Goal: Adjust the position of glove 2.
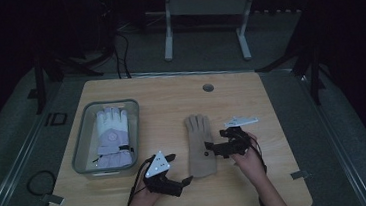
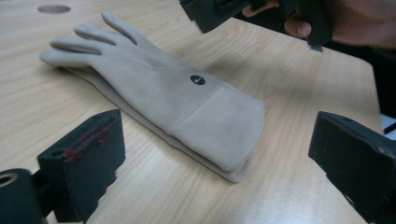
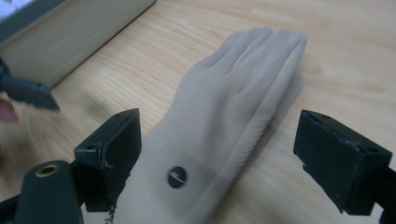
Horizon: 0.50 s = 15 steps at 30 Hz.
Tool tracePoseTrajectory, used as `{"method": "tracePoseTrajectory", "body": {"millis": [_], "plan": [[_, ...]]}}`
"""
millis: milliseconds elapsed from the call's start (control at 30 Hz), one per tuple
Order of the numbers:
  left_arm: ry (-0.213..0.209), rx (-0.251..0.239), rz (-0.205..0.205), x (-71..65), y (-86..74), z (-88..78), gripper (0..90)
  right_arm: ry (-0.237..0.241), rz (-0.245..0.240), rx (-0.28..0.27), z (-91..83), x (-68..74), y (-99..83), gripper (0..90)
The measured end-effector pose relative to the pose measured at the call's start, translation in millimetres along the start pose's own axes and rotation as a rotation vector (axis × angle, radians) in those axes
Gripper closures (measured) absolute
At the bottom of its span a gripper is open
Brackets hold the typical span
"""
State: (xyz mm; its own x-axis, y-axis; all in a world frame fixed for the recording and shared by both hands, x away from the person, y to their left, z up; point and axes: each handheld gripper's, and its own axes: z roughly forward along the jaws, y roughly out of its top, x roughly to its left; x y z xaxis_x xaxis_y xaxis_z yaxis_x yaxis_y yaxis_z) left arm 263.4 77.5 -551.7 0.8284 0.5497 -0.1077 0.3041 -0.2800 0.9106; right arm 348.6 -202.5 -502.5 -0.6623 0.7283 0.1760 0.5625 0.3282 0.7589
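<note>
Beige suede glove [image 1: 200, 145] flat mid-desk [image 1: 170, 99], fingers toward 12 o'clock, ready for pickup. Right gripper [image 1: 211, 147] at its 3 o'clock, jaws wide, empty. Left gripper [image 1: 181, 169] at 7 o'clock, jaws wide, empty, facing cuff.

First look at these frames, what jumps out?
A beige glove lies flat mid-table, fingers pointing away from the person, a small dark round logo near its cuff. Both tools flank its cuff end with jaws open: the left tool low to its left, the right tool at its right edge. To the left, a grey bin holds a pale lavender-and-white glove.
</note>
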Motion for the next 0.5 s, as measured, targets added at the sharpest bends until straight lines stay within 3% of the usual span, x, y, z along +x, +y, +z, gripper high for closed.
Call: {"method": "tracePoseTrajectory", "body": {"millis": [67, 133, 233, 300, 367, 433, 500], "plan": [[0.009, 0.014, -0.015, 1.6, -1.0, 1.5, 3.9, 0.007, -0.058, -0.012, -2.1, -7.0, -2.7, 14.1], [0.023, 0.022, -0.037, 2.4, -1.0, 1.0, 3.9, 0.027, -0.063, -0.010, -1.7, -11.4, -5.2, 14.7], [0.067, 0.013, -0.114, 5.3, -0.9, -2.1, 5.6, 0.017, -0.065, 0.014, -0.5, -15.8, -9.1, 16.1], [0.037, -0.002, -0.166, 9.2, -0.6, -3.9, 5.8, 0.052, -0.041, 0.011, 0.6, -18.8, -10.5, 16.2], [-0.017, -0.017, -0.182, 12.3, -0.3, -5.7, 6.3, 0.049, -0.054, 0.003, 1.9, -20.3, -12.0, 15.0], [-0.026, -0.017, -0.172, 12.3, 0.1, -6.0, 6.4, 0.031, -0.082, 0.000, 1.6, -21.7, -12.7, 14.7], [-0.026, 0.001, -0.151, 11.7, 1.5, -5.1, 7.2, 0.032, -0.075, 0.011, 0.1, -24.9, -12.2, 15.3]]}}
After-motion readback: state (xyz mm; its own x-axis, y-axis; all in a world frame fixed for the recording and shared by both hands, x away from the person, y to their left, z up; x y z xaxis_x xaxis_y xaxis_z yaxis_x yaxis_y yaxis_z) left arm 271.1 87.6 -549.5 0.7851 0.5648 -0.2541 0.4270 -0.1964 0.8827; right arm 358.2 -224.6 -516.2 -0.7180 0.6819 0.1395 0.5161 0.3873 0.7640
